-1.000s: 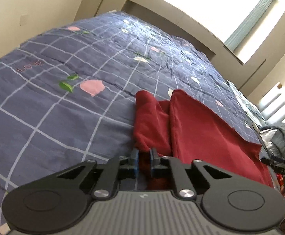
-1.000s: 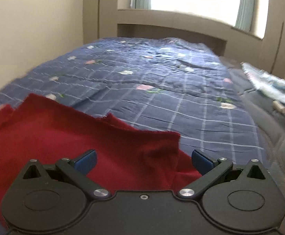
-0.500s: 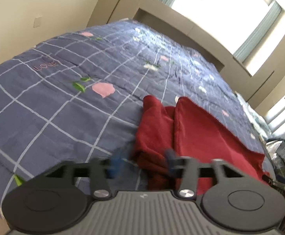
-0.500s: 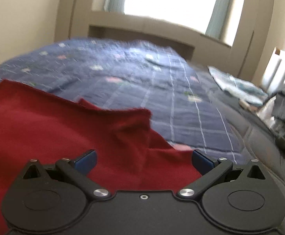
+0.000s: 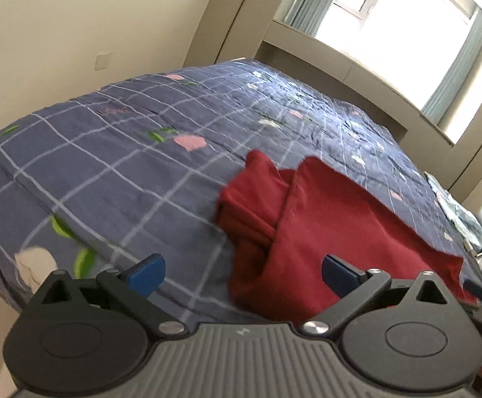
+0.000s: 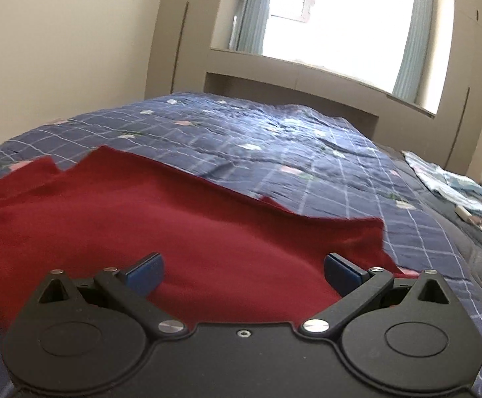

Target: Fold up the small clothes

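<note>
A dark red garment [image 5: 324, 225] lies partly folded on the blue checked bedspread [image 5: 125, 172], with a bunched sleeve at its left side. My left gripper [image 5: 242, 273] hovers at the garment's near left edge, its jaws opening wide, the blue pads clear of the cloth. In the right wrist view the red garment [image 6: 174, 219] spreads flat across the lower half. Over its near edge my right gripper [image 6: 242, 270] stands open, holding nothing.
The blue bedspread [image 6: 290, 152] runs back to a beige headboard ledge [image 6: 307, 79] under a bright window. A cream wall flanks the bed on the left. Light-patterned cloth [image 6: 453, 182] and other clutter lie along the bed's right side.
My left gripper let go of the red cloth and spread wide while pulling back. The right gripper stayed open and shifted, so the garment now fills more of its view.
</note>
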The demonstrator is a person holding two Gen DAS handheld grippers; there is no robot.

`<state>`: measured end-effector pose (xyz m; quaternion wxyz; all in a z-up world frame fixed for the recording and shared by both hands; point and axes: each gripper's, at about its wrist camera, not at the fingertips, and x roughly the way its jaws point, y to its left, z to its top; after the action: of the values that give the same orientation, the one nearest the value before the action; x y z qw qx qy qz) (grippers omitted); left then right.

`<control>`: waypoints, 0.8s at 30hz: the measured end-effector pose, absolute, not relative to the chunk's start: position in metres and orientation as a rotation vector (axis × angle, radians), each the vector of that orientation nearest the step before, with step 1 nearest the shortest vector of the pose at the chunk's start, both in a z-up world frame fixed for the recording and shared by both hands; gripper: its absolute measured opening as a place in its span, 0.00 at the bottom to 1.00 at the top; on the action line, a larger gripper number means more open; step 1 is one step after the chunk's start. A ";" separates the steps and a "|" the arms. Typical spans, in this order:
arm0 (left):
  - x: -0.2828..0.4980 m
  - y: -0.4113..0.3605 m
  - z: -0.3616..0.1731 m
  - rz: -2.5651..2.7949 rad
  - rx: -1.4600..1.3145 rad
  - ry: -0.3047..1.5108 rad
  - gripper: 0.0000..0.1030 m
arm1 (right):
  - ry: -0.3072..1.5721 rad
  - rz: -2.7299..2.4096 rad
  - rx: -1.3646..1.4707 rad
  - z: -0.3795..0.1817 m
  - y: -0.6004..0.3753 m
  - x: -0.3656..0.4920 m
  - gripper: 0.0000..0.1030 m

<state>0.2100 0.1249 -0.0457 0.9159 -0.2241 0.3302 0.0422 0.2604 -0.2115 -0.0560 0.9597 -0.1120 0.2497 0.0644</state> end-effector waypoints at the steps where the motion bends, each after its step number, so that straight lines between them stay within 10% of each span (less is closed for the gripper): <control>1: 0.211 0.120 -0.047 0.092 -0.450 0.691 1.00 | 0.498 0.140 -0.234 -0.056 -0.206 0.262 0.99; 24: 0.215 0.098 -0.061 0.162 -0.411 0.823 1.00 | 0.535 0.161 -0.146 -0.086 -0.199 0.282 0.99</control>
<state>0.2148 0.0976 -0.0609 0.8929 -0.1983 0.3967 0.0779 0.2818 -0.1993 -0.0865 0.9586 -0.0722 0.2638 0.0795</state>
